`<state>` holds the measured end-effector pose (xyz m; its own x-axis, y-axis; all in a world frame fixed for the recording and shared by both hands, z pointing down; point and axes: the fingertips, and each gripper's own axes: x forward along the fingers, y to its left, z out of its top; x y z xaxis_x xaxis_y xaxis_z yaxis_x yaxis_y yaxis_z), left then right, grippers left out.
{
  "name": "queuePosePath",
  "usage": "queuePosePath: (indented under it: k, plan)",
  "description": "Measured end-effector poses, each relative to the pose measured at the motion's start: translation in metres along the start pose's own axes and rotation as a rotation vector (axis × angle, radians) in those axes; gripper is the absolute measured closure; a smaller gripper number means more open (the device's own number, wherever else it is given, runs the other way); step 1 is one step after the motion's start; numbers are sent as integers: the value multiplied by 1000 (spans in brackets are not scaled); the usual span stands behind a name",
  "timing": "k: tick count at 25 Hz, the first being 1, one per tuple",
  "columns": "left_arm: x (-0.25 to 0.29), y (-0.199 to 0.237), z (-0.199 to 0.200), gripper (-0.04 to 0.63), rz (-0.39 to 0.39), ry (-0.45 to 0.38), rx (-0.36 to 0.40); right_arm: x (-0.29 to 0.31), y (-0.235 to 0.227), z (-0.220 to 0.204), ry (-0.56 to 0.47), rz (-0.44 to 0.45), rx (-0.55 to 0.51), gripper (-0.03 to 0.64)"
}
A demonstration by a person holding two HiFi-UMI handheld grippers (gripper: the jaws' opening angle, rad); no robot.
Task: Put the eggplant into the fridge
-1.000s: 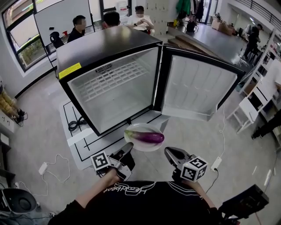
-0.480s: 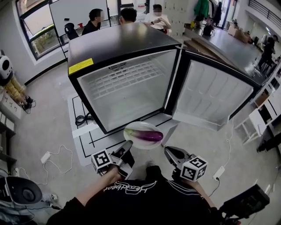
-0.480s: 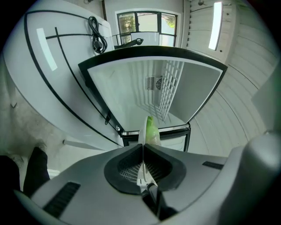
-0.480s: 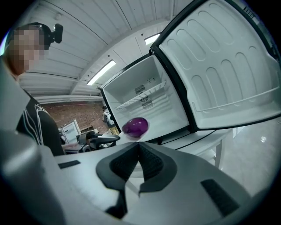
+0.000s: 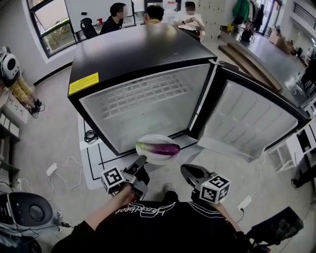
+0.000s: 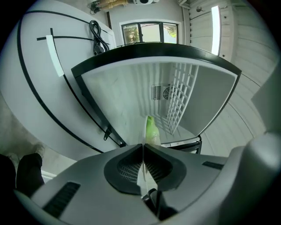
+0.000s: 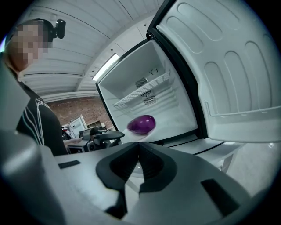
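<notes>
A purple eggplant (image 5: 160,148) with a green end lies on a white plate (image 5: 153,139). My left gripper (image 5: 141,160) is shut on the plate's near rim and holds it level just before the open fridge (image 5: 133,54). In the left gripper view the plate (image 6: 143,173) shows edge-on between the jaws, with the eggplant's green end (image 6: 152,129) beyond. My right gripper (image 5: 183,169) hangs to the plate's right, shut and holding nothing. From the right gripper (image 7: 139,144) view the eggplant (image 7: 142,124) sits against the fridge's white inside.
The fridge door (image 5: 252,121) stands swung open to the right. A wire shelf (image 5: 148,94) crosses the back of the inside. The fridge rests on a white platform (image 5: 101,158) with black lines. Cables (image 5: 64,168) lie on the floor at left. People (image 5: 154,12) sit behind the fridge.
Both grippers and the plate with the eggplant have moved toward the fridge, whose opening now looks larger. The left gripper's hold on the plate is unchanged.
</notes>
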<state>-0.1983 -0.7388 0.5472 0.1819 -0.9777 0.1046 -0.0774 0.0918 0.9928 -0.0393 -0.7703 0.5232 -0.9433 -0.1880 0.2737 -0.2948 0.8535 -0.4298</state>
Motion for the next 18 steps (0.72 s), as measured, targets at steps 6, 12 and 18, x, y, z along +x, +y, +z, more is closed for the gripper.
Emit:
queuePosePath:
  k: [6,12,18]
  plan:
    - [37,2,18,578,30,-46,3,20,-30,13,40,40,-21,611]
    - [62,13,40,578,72,-112,-22,45,-38,20,85,105,-44,611]
    - [83,13,63,578,86,-168,-17,64,-41,20,130,157,-46,611]
